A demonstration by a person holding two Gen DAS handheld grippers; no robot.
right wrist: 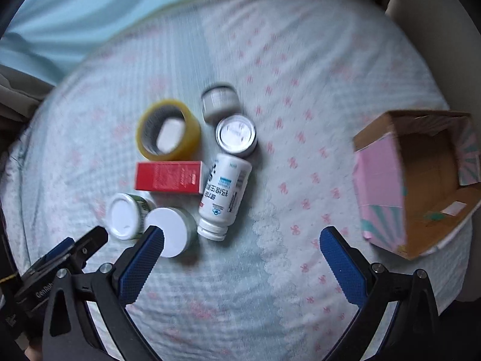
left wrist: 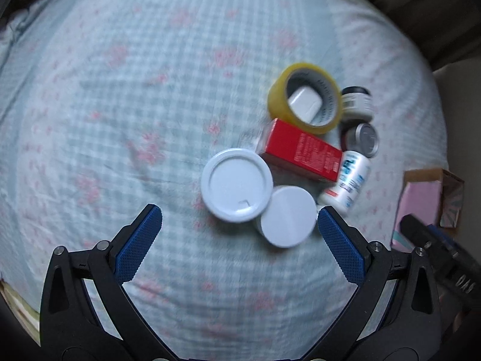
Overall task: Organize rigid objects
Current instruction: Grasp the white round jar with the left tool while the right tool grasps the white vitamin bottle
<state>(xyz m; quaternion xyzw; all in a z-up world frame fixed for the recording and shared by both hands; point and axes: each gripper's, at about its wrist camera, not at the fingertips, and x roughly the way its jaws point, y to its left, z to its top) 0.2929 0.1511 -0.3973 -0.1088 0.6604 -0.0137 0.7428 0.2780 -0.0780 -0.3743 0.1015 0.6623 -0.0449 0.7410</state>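
Note:
A cluster of objects lies on the bed: a yellow tape roll [right wrist: 168,130] with a white item inside, a red box [right wrist: 169,177], a white pill bottle [right wrist: 224,195] on its side, two white-lidded jars [right wrist: 124,216] [right wrist: 168,231], a silver-lidded tin [right wrist: 236,135] and a small grey jar [right wrist: 219,100]. In the left wrist view the jars [left wrist: 236,184] [left wrist: 288,216], red box [left wrist: 300,150] and tape roll [left wrist: 305,97] lie ahead. My left gripper [left wrist: 239,234] is open just short of the jars. My right gripper [right wrist: 240,255] is open and empty below the bottle.
An open pink cardboard box [right wrist: 381,186] sits at the right on the checked, pink-flowered bedspread [right wrist: 300,60]; it also shows at the right edge of the left wrist view [left wrist: 421,201]. A light blue sheet [right wrist: 90,6] lies behind. The left gripper shows in the right wrist view [right wrist: 69,249].

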